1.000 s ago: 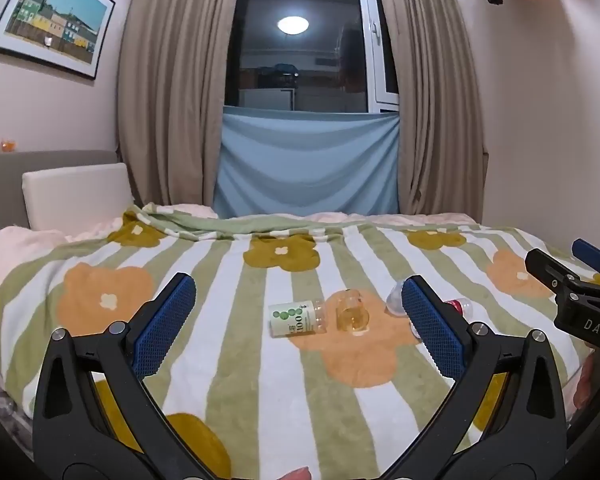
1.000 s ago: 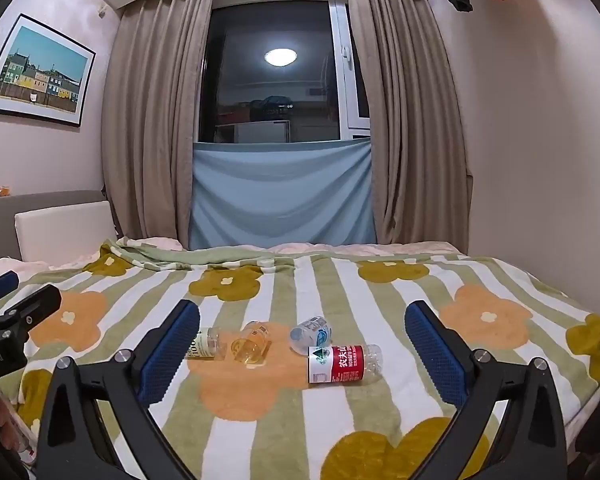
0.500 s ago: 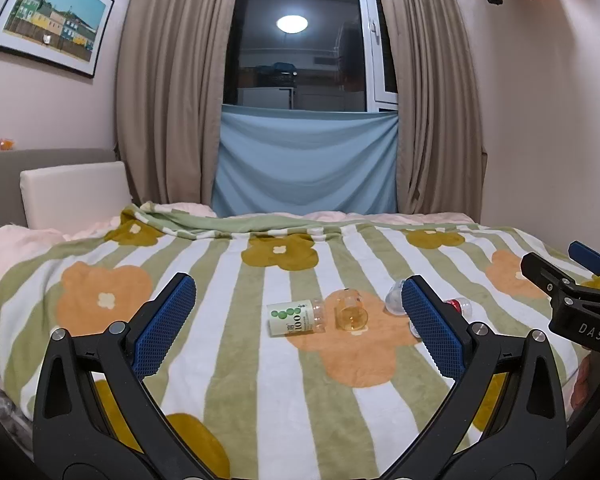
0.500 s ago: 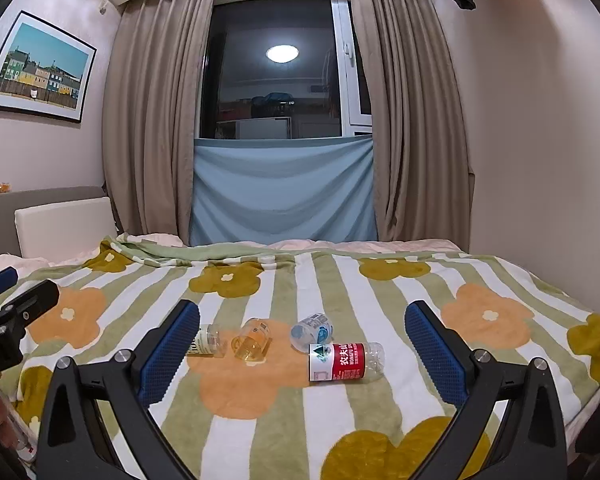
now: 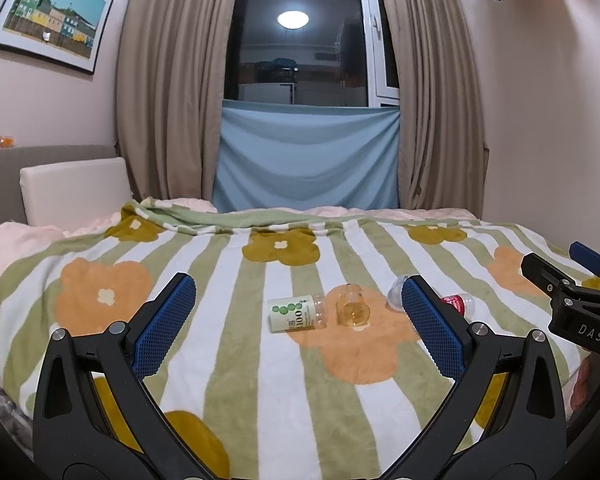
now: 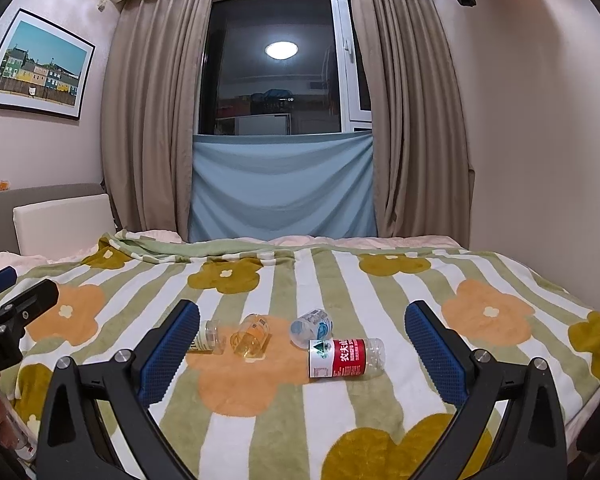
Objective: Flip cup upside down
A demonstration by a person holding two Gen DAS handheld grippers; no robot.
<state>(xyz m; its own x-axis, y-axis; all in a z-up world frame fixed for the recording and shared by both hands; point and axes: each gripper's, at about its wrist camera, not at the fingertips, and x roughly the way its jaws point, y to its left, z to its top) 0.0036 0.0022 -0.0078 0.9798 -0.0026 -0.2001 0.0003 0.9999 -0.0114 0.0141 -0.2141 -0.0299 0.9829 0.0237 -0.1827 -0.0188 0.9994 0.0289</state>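
Observation:
A small clear amber cup (image 5: 353, 306) lies on its side on the striped flower blanket, mouth towards me; it also shows in the right wrist view (image 6: 250, 337). My left gripper (image 5: 296, 326) is open and empty, held above the bed in front of the cup. My right gripper (image 6: 302, 350) is open and empty, also short of the cup. The right gripper shows at the right edge of the left wrist view (image 5: 568, 300); the left one at the left edge of the right wrist view (image 6: 12, 316).
A green-labelled bottle (image 5: 296, 313) lies just left of the cup. A clear crumpled bottle (image 6: 311, 326) and a red-labelled bottle (image 6: 346, 358) lie to its right. A white pillow (image 5: 74, 188), curtains and a wall stand behind the bed.
Both grippers have shifted slightly; the cup and bottles sit a little lower and nearer in the right view. Nothing was grasped.

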